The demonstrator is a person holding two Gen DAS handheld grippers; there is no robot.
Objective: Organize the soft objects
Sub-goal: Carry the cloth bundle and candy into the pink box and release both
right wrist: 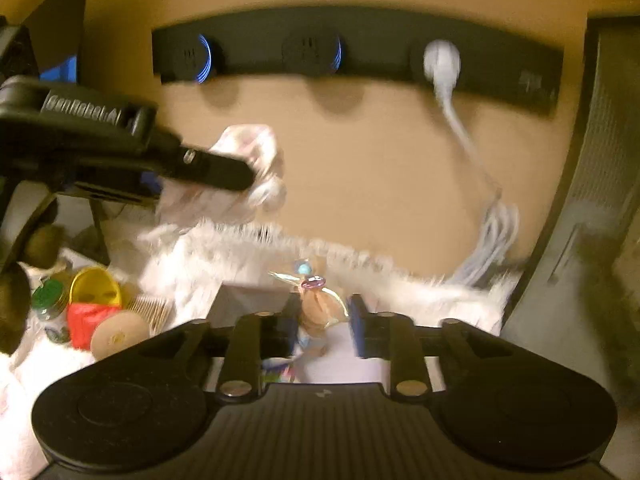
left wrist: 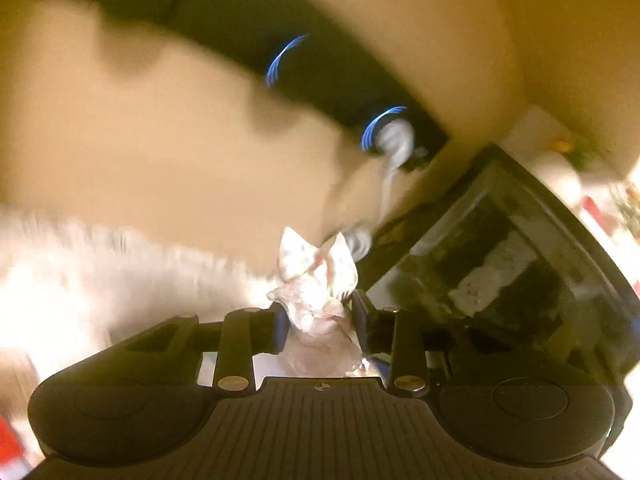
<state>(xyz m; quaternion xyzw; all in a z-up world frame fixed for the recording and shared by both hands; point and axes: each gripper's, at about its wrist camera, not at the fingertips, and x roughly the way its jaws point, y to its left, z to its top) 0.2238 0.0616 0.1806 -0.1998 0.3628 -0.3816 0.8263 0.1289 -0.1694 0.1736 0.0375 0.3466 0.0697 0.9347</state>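
Left wrist view: the left gripper (left wrist: 318,308) has its jaws partway apart, and a crumpled pale cloth (left wrist: 316,280) fills the gap between them and touches both fingers, so it is gripped. The cloth sticks up past the fingertips in 2 peaks. To the right, just beyond the gripper, is a dark bin (left wrist: 560,216), tilted in the frame, with pale lumps inside. To the left is a blurred white rug (left wrist: 120,272). Farther off is a tan surface with a black power strip (left wrist: 224,28) running across it.

Right wrist view: the right gripper (right wrist: 324,312) is part open, with a small tan toy (right wrist: 316,312) in clear wrap between its fingers, beads at its top. Blur hides whether the pads press on it. Low on the left lie a tan disc (right wrist: 118,334), a red lump (right wrist: 86,320), a yellow lid (right wrist: 96,286) and a green cap (right wrist: 48,294), close together. The fringed rug lies across the middle, just beyond the fingers. Above it on the left, the left gripper reaches in with the cloth bunched round its finger, clear of the rug. Farthest back, the strip shows 2 blue-lit sockets and a white plug (right wrist: 440,60), whose cable (right wrist: 464,128) drops to the rug's right end.
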